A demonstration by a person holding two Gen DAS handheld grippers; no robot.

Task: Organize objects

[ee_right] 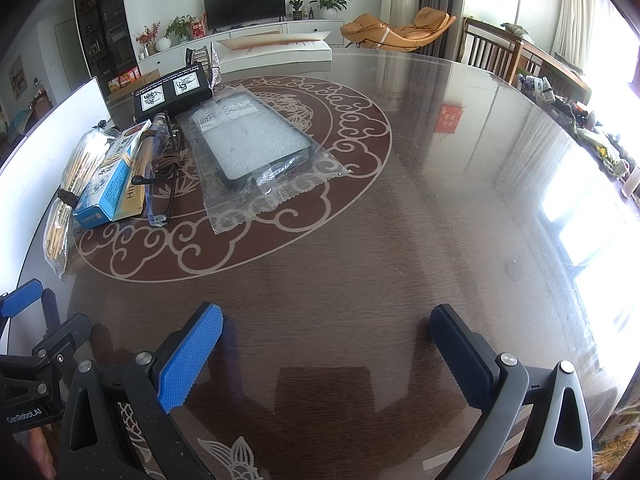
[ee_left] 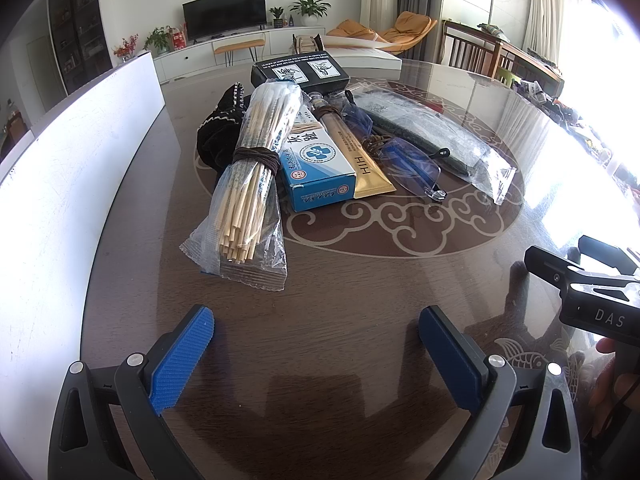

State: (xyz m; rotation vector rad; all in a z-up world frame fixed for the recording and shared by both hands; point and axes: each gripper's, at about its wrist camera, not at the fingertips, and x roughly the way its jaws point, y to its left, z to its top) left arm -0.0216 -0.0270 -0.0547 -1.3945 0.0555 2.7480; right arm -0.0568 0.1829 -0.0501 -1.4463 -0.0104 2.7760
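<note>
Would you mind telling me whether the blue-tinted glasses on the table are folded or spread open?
Folded: the blue-tinted glasses lie flat with their dark temple arms crossed behind the lenses.

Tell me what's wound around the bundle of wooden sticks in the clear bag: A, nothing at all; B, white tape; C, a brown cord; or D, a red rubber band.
C: in the left wrist view a brown cord is wound several times around the middle of the bundle of wooden sticks in its clear bag.
</note>
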